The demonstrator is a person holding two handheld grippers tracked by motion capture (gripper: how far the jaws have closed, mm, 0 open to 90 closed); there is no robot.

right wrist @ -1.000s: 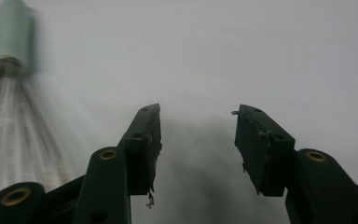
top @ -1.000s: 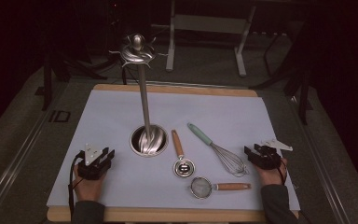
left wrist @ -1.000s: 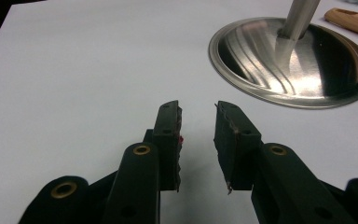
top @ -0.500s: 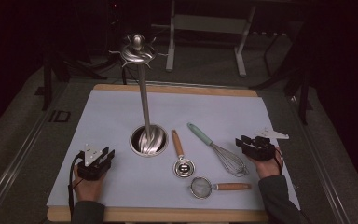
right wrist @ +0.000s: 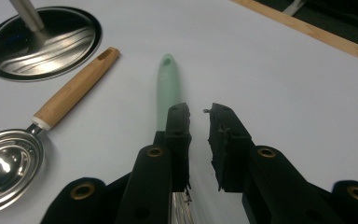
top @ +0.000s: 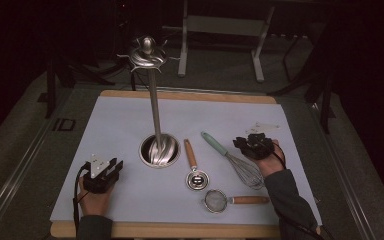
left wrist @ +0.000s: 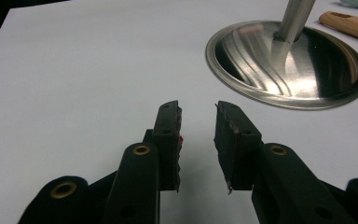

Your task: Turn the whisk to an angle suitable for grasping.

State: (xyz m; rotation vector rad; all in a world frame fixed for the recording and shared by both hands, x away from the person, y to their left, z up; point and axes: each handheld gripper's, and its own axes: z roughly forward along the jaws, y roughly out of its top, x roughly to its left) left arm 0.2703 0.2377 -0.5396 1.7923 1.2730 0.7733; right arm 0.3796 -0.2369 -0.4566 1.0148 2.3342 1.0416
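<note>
Our right hand-held gripper (top: 250,143) sits at about three o'clock on the counter (top: 130,120), and the thing nearest it is the whisk (top: 232,160) with the mint-green handle. From the high view the whisk's long axis runs from ten o'clock, where the handle tip lies, down to four o'clock, where the wire head rests just beside our right hand. In the right gripper view the green handle (right wrist: 167,88) stretches away toward twelve o'clock, just left of the gap between the jaws, so we are nearly lined up along it, not across it. Those jaws have just been closing and now stand narrow, with nothing between them. We judge that the coming grasp turns on shifting slightly left over the handle.

Our left hand-held gripper (top: 101,172) rests at eight o'clock, jaws moderately apart and empty, well apart from the whisk; the steel stand base (left wrist: 286,63) lies at its one o'clock.
</note>
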